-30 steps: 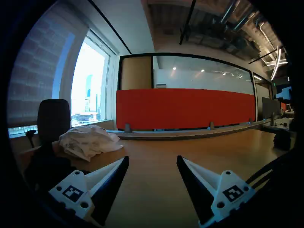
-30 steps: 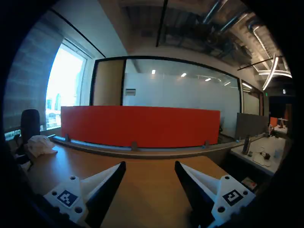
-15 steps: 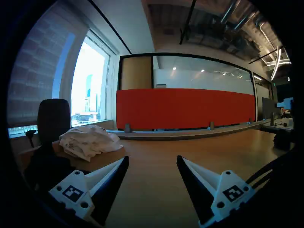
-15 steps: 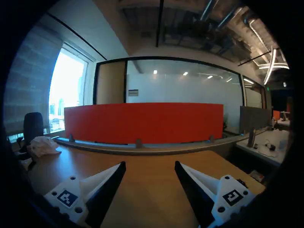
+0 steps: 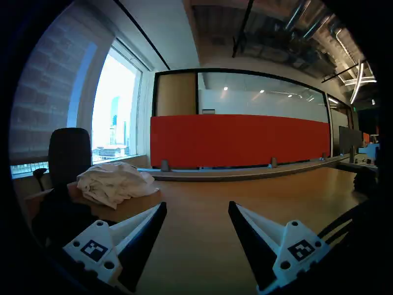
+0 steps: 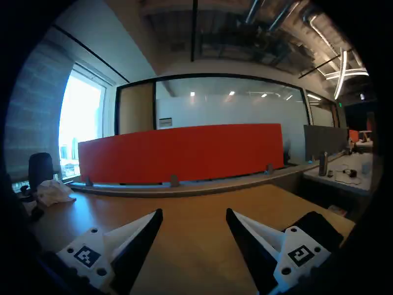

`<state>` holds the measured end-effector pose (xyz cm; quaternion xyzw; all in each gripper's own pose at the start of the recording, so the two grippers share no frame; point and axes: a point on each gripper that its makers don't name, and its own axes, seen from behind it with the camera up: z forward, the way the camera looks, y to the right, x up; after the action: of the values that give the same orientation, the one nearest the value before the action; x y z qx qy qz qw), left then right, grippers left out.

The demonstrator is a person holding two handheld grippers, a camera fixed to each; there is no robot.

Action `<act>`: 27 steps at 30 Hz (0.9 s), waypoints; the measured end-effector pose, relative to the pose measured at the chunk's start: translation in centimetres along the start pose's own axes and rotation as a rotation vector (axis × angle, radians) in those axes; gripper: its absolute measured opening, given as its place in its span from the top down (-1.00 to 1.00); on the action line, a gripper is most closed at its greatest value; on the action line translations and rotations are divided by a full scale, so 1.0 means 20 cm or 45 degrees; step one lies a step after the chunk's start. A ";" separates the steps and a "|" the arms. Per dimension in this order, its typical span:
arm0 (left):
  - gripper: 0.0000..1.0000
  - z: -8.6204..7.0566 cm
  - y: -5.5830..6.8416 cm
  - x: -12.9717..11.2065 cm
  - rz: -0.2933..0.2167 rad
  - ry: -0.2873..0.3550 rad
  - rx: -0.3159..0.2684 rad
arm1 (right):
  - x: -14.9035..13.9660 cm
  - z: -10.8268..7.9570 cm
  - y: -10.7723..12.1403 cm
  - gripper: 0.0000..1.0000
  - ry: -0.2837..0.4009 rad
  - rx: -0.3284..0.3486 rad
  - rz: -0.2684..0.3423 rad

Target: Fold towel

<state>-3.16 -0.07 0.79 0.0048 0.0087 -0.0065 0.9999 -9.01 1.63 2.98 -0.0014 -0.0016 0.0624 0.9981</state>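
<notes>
A crumpled white towel (image 5: 115, 183) lies in a heap at the far left corner of the wooden table (image 5: 211, 236). In the left gripper view my left gripper (image 5: 196, 209) hovers low over the table, open and empty, with the towel ahead and to its left. In the right gripper view the same towel (image 6: 52, 191) looks small, far off at the left edge. My right gripper (image 6: 194, 214) is open with nothing between its fingers, low over bare wood.
A red divider panel (image 5: 238, 140) runs along the table's far edge. A black office chair (image 5: 69, 155) stands behind the towel by the window. Another desk (image 6: 344, 174) with small items stands off to the right. A dark object (image 5: 364, 181) sits at the table's right end.
The left gripper has stayed still. The right gripper's view has tilted and swung, so the divider now slants and the side desk sits farther right; the table's right corner shows more.
</notes>
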 end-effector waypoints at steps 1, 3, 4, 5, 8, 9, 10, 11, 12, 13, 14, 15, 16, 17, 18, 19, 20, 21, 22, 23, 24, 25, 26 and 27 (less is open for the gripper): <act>-0.86 0.00 0.00 0.00 0.000 0.000 0.000 | -0.01 0.00 0.00 -0.99 -0.001 0.000 0.006; -0.86 0.00 0.00 0.00 0.000 0.000 0.000 | -0.04 0.00 0.00 -0.99 -0.003 0.000 0.018; -0.86 0.00 0.00 0.00 0.000 0.000 0.000 | -0.05 0.00 0.00 -0.99 -0.003 0.001 0.023; -0.86 0.00 0.00 0.00 0.000 0.000 0.000 | -0.06 0.00 0.00 -0.99 -0.004 0.002 0.027; -0.86 0.00 0.00 0.00 0.000 0.000 0.000 | -0.10 -0.01 0.00 -0.99 -0.011 0.006 0.036; -0.86 0.00 0.00 0.00 0.000 0.000 0.000 | -0.11 -0.01 0.00 -0.99 -0.014 0.007 0.038; -0.86 0.00 0.00 0.00 0.000 0.000 0.000 | -0.12 -0.01 0.00 -0.99 -0.017 0.008 0.038; -0.86 0.00 0.00 0.00 0.000 0.000 0.000 | -0.13 -0.01 -0.01 -1.00 -0.020 0.009 0.038; -0.86 0.00 0.00 0.00 0.000 0.000 0.000 | -0.14 -0.01 -0.01 -0.99 -0.023 0.011 0.036; -0.86 0.00 0.00 0.00 0.000 0.000 0.000 | -0.15 -0.01 -0.01 -0.99 -0.025 0.013 0.033; -0.86 0.00 0.00 0.00 0.000 0.000 0.000 | -0.16 -0.02 -0.01 -0.99 -0.026 0.016 0.030; -0.86 0.00 0.00 0.00 0.000 0.000 0.000 | -0.17 -0.02 -0.01 -0.99 -0.029 0.017 0.027; -0.86 0.00 0.00 0.00 0.000 0.000 0.000 | -0.18 -0.02 -0.01 -0.99 -0.031 0.018 0.025; -0.86 0.00 0.00 0.00 0.000 0.000 0.000 | -0.19 -0.02 -0.01 -0.99 -0.033 0.018 0.023; -0.86 0.00 0.00 0.00 0.000 0.000 0.000 | -0.20 -0.02 -0.02 -0.99 -0.034 0.019 0.020; -0.86 0.00 0.00 0.00 0.000 0.000 0.000 | -0.20 -0.02 -0.02 -0.99 -0.034 0.019 0.019; -0.86 0.00 0.00 0.00 0.000 0.000 0.000 | -0.21 -0.03 -0.02 -0.99 -0.033 0.020 0.017; -0.86 0.00 0.00 0.00 0.000 0.000 0.000 | -0.21 -0.03 -0.02 -0.99 -0.033 0.021 0.016; -0.86 0.00 0.00 0.00 0.000 0.000 0.000 | -0.22 -0.03 -0.02 -0.99 -0.033 0.022 0.014; -0.86 0.00 0.00 0.00 0.000 0.000 0.000 | -0.23 -0.03 -0.02 -0.99 -0.034 0.024 0.013; -0.86 0.00 0.00 0.00 0.000 0.000 0.000 | -0.23 -0.03 -0.02 -0.99 -0.032 0.025 0.011; -0.86 0.00 0.00 0.00 0.000 0.000 0.000 | -0.23 -0.03 -0.02 -0.99 -0.028 0.027 0.010; -0.86 0.00 0.00 0.00 0.000 0.000 0.000 | -0.22 -0.03 -0.02 -0.99 -0.024 0.028 0.010; -0.86 0.00 0.00 0.00 0.000 0.000 0.000 | -0.22 -0.03 -0.02 -0.99 -0.020 0.028 0.010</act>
<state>-3.20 -0.02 0.77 0.0047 0.0086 -0.0064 0.9999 -13.34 0.58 2.33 0.0103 -0.0087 0.0662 0.9977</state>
